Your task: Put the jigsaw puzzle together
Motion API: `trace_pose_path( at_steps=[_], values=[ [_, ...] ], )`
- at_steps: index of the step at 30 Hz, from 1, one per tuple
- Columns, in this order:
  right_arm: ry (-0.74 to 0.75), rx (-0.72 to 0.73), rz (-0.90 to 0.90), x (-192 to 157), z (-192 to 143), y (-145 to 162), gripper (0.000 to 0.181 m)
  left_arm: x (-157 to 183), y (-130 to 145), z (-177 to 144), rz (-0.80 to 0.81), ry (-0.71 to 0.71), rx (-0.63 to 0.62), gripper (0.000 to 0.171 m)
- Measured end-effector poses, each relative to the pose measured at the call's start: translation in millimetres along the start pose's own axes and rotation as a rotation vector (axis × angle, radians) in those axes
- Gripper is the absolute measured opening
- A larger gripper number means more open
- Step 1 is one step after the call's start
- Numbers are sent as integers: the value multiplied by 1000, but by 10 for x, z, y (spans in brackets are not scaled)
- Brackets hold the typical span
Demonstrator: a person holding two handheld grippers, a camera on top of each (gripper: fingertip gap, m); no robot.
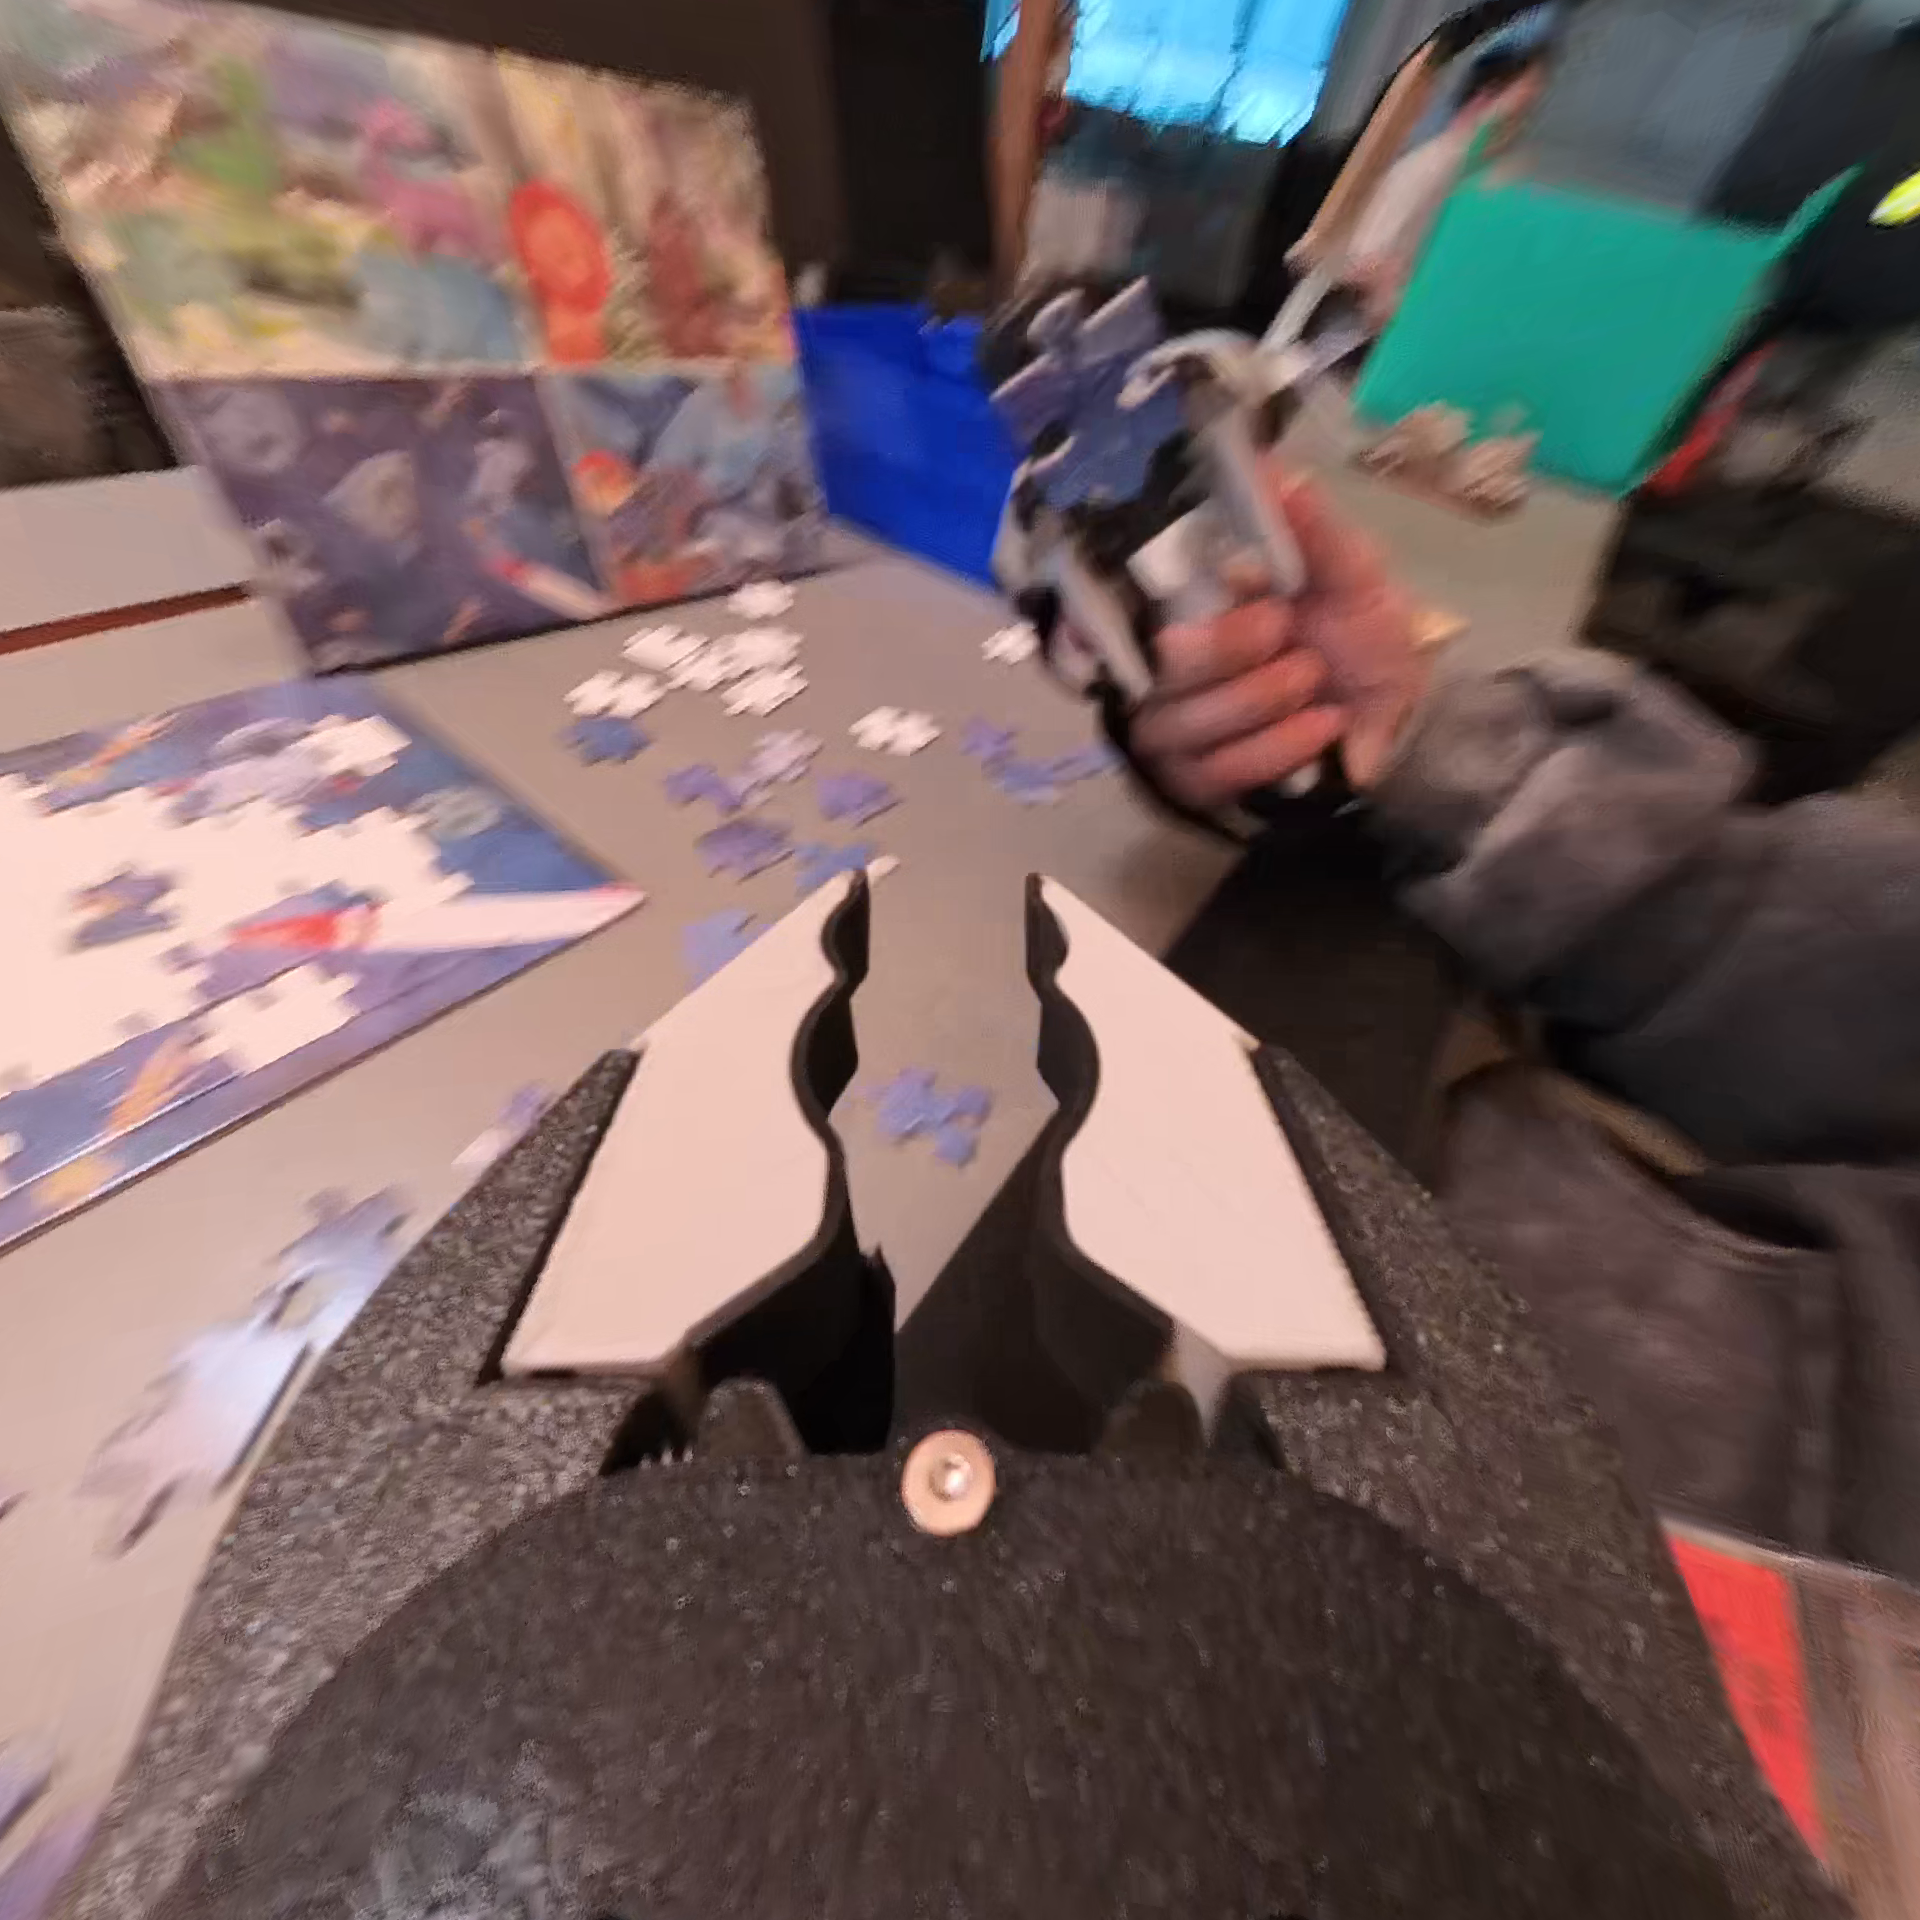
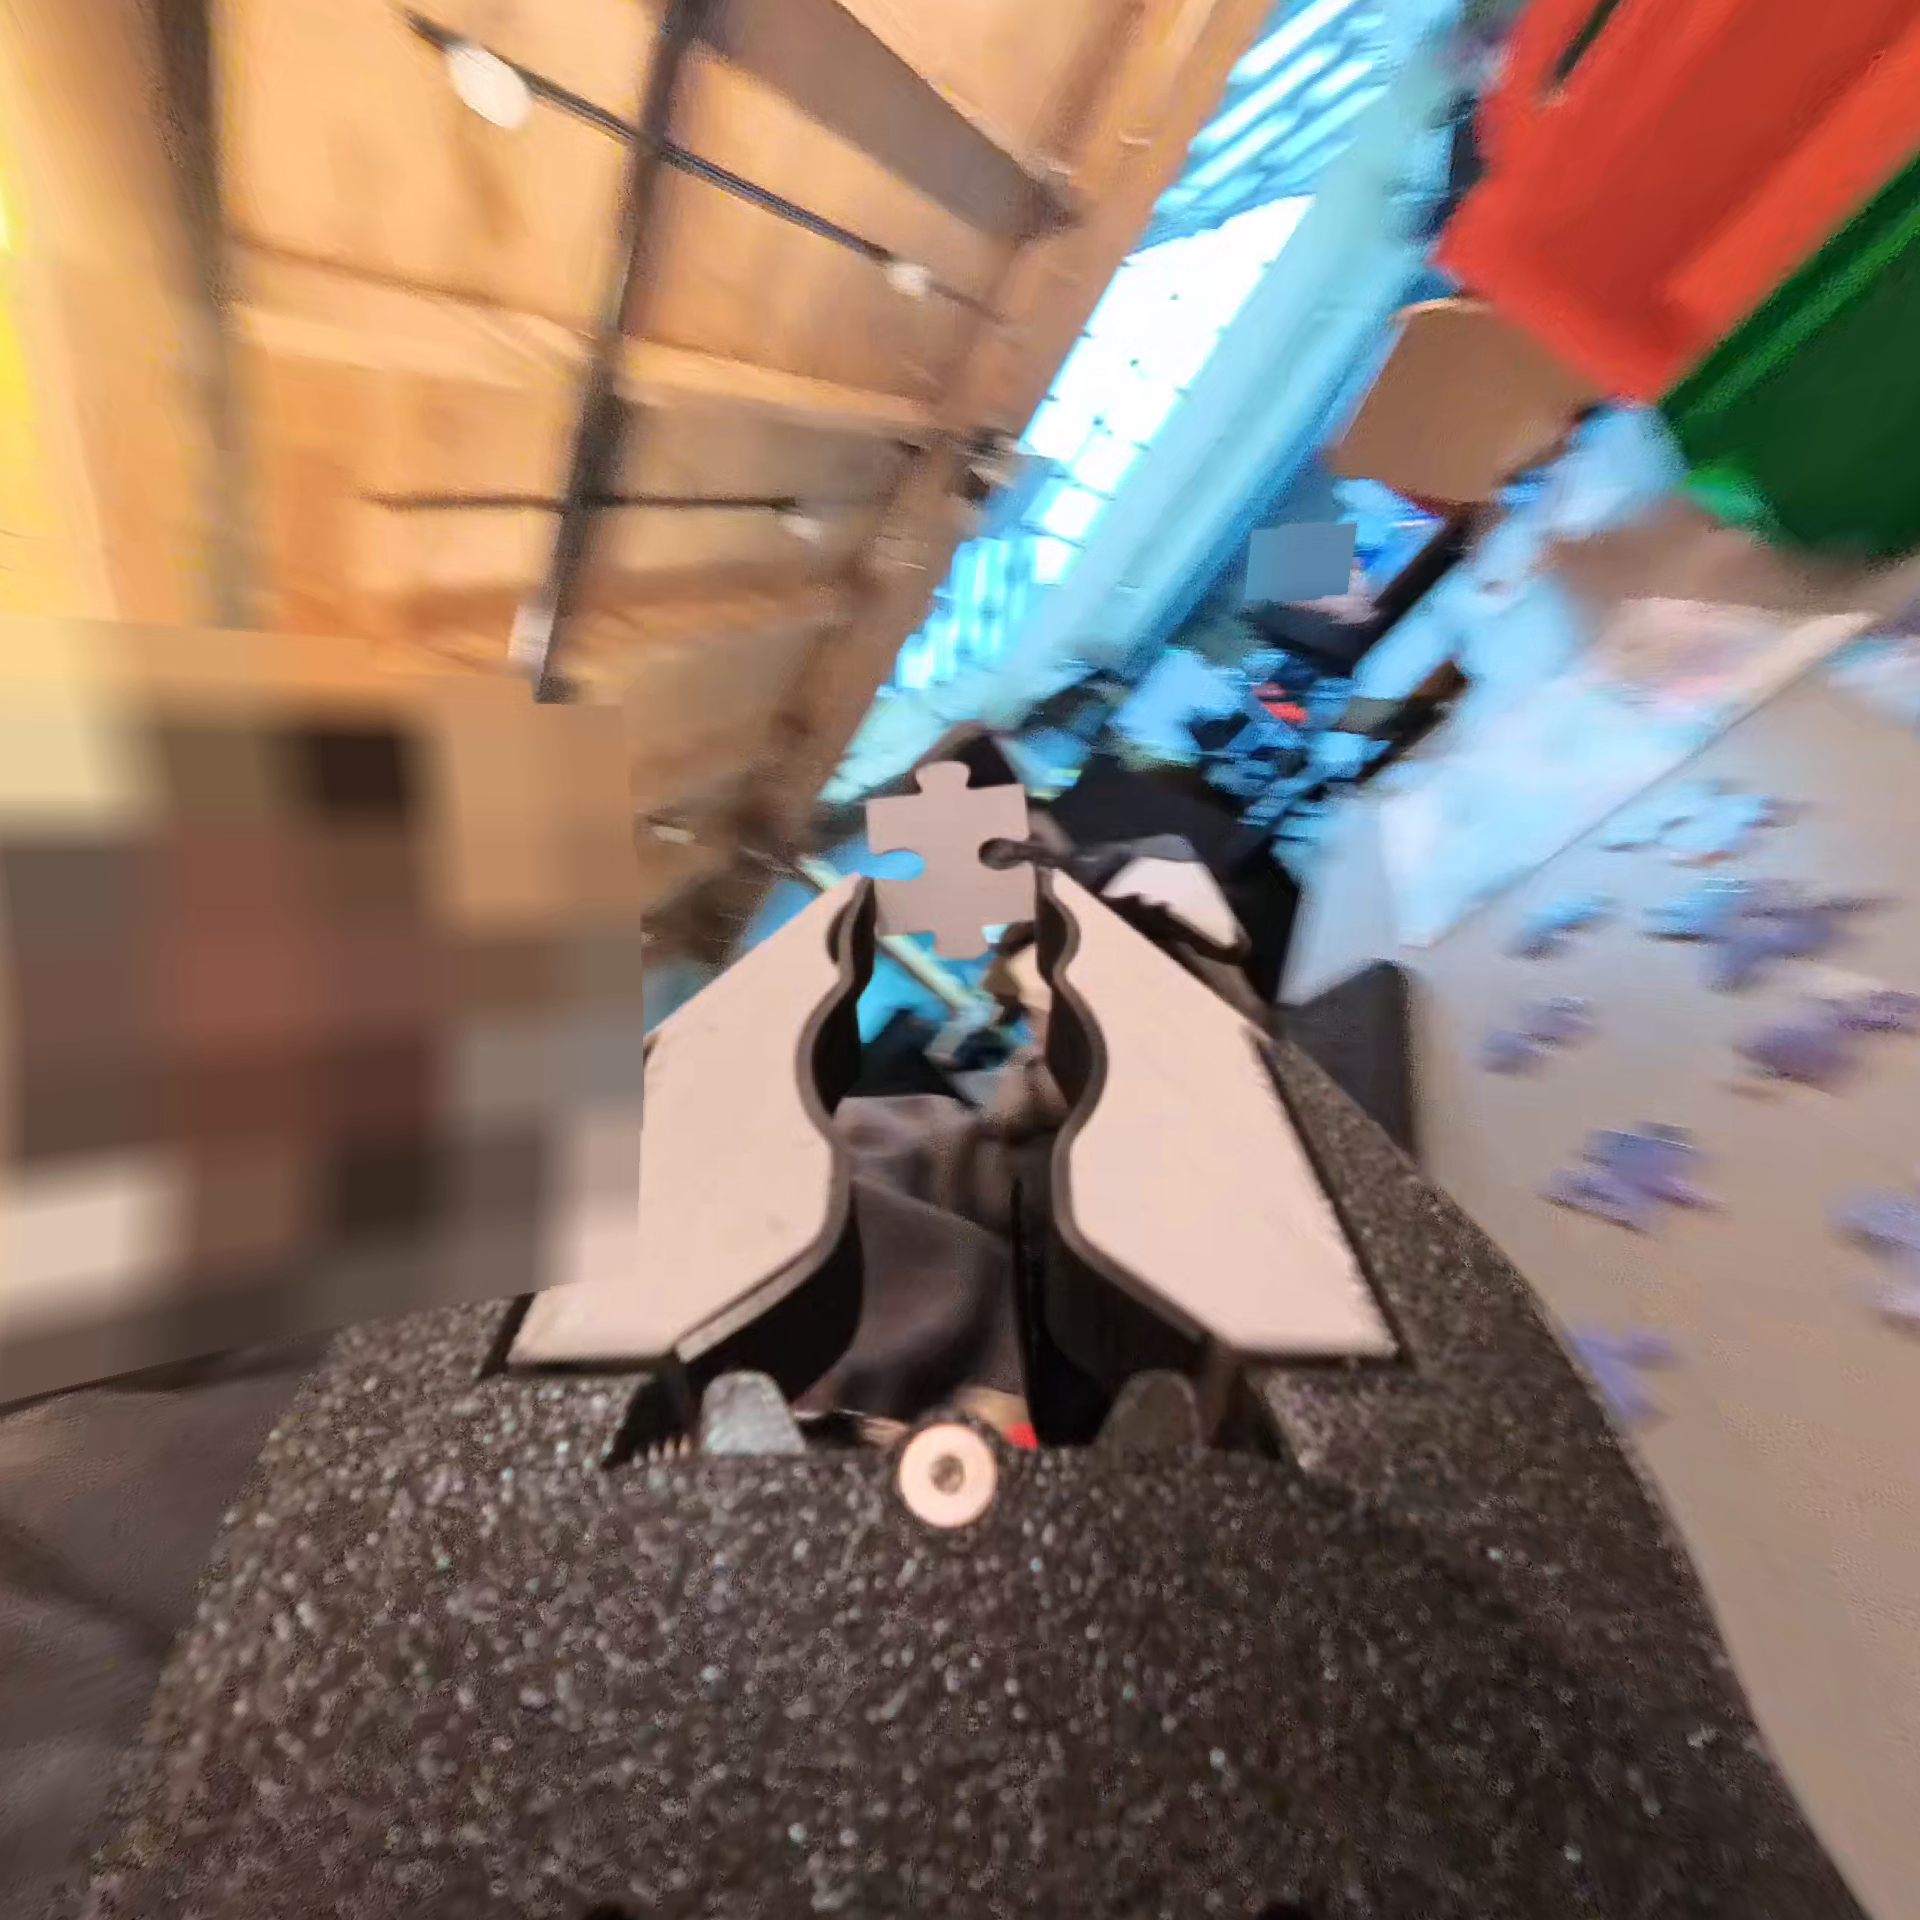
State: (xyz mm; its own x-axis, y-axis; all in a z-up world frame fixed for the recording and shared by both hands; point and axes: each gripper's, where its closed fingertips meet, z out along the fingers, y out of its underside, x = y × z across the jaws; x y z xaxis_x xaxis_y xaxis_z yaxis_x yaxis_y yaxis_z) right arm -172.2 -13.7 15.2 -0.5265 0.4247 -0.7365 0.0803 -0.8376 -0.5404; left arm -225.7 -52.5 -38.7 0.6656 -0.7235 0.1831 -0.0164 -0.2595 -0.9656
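Pinching a grey-backed puzzle piece [image 2: 951, 868] at its tips, the right gripper [image 2: 951, 894] is raised off the tabletop [image 1: 935, 977]; the left gripper [image 1: 945, 883] hovers released over loose pieces [image 1: 925, 1107] beside the half-built jigsaw puzzle [image 1: 239, 914].

We see a plain grey puzzle piece [image 2: 951, 868] at frame centre, blue-purple loose pieces [image 1: 790, 790] mid-frame, and a grey table [image 1: 935, 665].
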Motion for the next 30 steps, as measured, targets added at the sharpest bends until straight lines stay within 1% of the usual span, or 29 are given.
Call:
trace_pose_path(
  at_steps=[1, 3, 7, 8, 9, 10, 13, 15, 17, 18, 19, 22, 23, 24, 27, 28, 29, 30],
  values=[
    [-80, 4, 58, -75, 34, 17, 31, 104, -112, 16, -18, 57, 49, 31],
    [-187, -16, 154, -156, 112, 97, 31, 225, -301, 14, -50, 134, 134, 35],
    [-340, -37, 259, -310, 270, 254, 32, 309, -548, -72, -142, 261, 268, 43],
    [-362, -47, 279, -336, 308, 303, 31, 332, -591, -98, -169, 302, 292, 43],
    [-370, -60, 294, -342, 349, 360, 35, 363, -625, -120, -195, 348, 309, 43],
    [-374, -71, 309, -344, 384, 410, 30, 406, -649, -142, -217, 400, 319, 43],
    [-381, -81, 339, -340, 438, 505, 30, 528, -665, -165, -257, 533, 308, 41],
    [-368, -80, 346, -318, 447, 544, 30, 592, -620, -147, -267, 598, 277, 29],
    [-363, -84, 350, -311, 452, 578, 30, 618, -549, -91, -278, 624, 235, 25],
    [-361, -88, 352, -310, 457, 591, 30, 633, -524, -78, -277, 637, 226, 18],
    [-356, -89, 353, -301, 460, 598, 29, 640, -522, -82, -280, 646, 232, 6],
    [-341, -57, 348, -247, 422, 539, 27, 581, -508, -79, -326, 638, 229, 1],
    [-297, -46, 334, -179, 412, 517, 31, 535, -491, -74, -343, 621, 220, 1],
    [-219, -40, 318, -74, 405, 494, 35, 483, -471, -75, -361, 603, 211, 1],
    [100, -31, 211, 208, 325, 319, 47, 216, -401, -112, -433, 493, 191, 1],
    [228, -57, 155, 251, 301, 261, 51, 75, -366, -130, -470, 437, 184, 1],
    [364, -118, 96, 275, 286, 233, 50, -79, -321, -156, -512, 377, 173, 2],
    [489, -211, 28, 272, 284, 217, 49, -255, -264, -182, -557, 306, 156, 0]
  ],
)
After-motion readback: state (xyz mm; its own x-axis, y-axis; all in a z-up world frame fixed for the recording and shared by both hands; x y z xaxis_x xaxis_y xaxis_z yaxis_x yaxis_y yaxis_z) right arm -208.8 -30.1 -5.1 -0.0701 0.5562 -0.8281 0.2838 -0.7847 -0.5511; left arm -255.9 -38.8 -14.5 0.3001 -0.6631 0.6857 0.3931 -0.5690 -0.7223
